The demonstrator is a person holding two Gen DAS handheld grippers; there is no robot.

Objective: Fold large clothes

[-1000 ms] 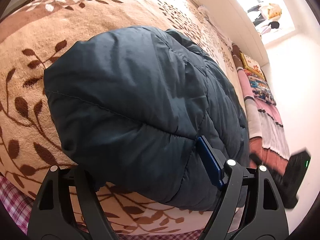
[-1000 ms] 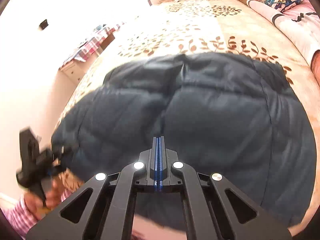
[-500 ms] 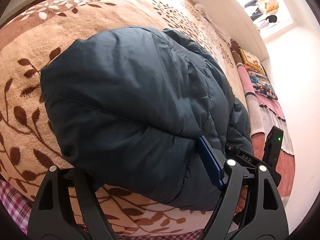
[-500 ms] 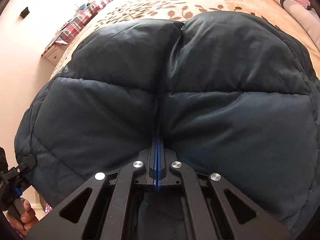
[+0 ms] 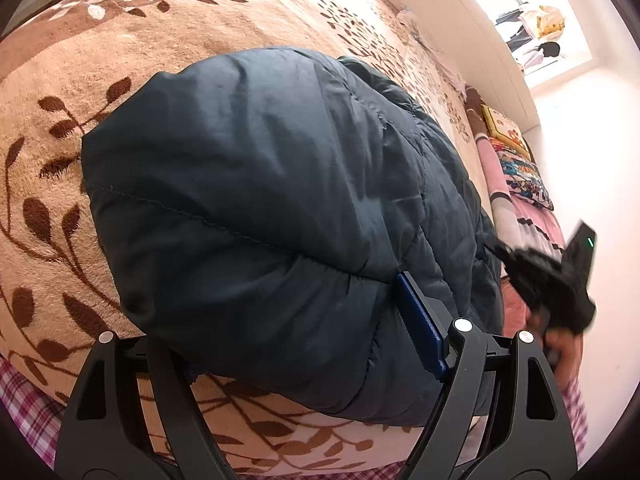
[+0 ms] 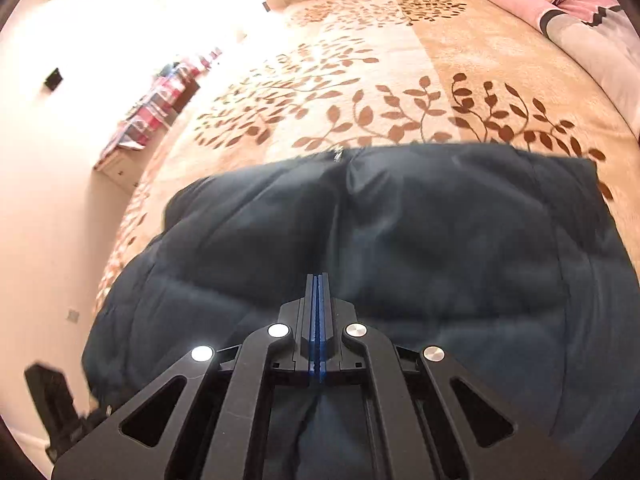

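A dark blue puffer jacket (image 5: 280, 208) lies folded on the leaf-patterned bed blanket (image 5: 80, 80). My left gripper (image 5: 304, 344) is wide open, its two fingers on either side of the jacket's near edge; only the right blue pad (image 5: 420, 332) shows, pressed against the fabric. My right gripper (image 6: 318, 292) has its pads together just above the jacket (image 6: 400, 248), with no fabric visibly between them. The right gripper also shows in the left wrist view (image 5: 552, 284), blurred, off the jacket's right edge.
Pink and cartoon-print bedding (image 5: 524, 184) lies along the far side of the bed. A white headboard (image 5: 460, 28) stands at the back. A nightstand with a checked cloth (image 6: 152, 116) stands beside the bed. The checked sheet (image 5: 24, 408) marks the bed's near edge.
My right gripper has pulled back and up from the jacket, so more blanket shows beyond it. The left gripper stays open around the jacket's edge.
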